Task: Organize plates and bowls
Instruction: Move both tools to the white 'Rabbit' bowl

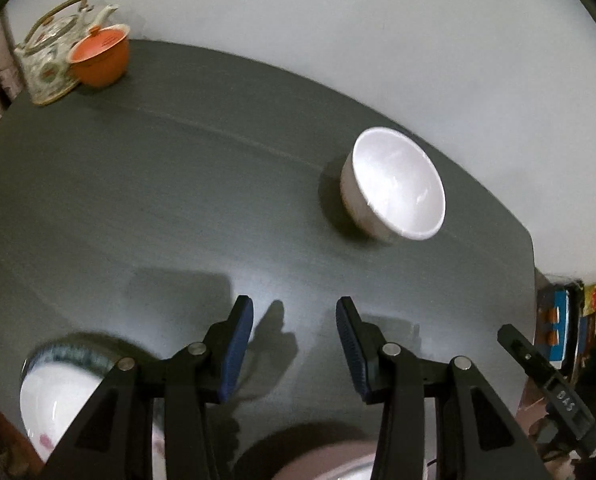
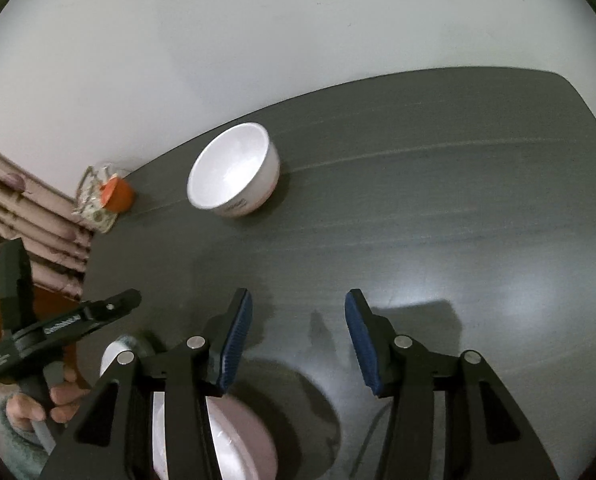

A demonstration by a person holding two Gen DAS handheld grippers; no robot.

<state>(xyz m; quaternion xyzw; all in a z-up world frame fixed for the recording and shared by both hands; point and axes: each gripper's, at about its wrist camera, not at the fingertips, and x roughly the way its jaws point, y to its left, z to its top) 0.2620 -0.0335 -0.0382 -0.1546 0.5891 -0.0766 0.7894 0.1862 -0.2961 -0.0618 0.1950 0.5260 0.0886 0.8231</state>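
Blue-padded black fingers of my left gripper (image 1: 294,344) fill the bottom of the left wrist frame, spread apart with nothing between them, hovering over the dark grey wood-grain table (image 1: 158,200). Just below them, at the bottom edge, I see the rim of a pale pink dish (image 1: 329,464), and at lower left a white bowl with a dark patterned rim (image 1: 58,392), partly hidden by the gripper's frame. A plain white ceramic bowl (image 1: 393,190) stands upright in the centre right of that frame, near the table's far edge. At upper left, an orange lidded pot (image 1: 100,56) sits touching a patterned white teapot with a hoop handle (image 1: 48,56). In the right wrist frame, my right gripper (image 2: 298,340) is likewise spread wide and holds nothing, the pink dish (image 2: 242,440) beneath its left finger. At lower left I see a hand (image 2: 46,404) gripping the left gripper's handle.
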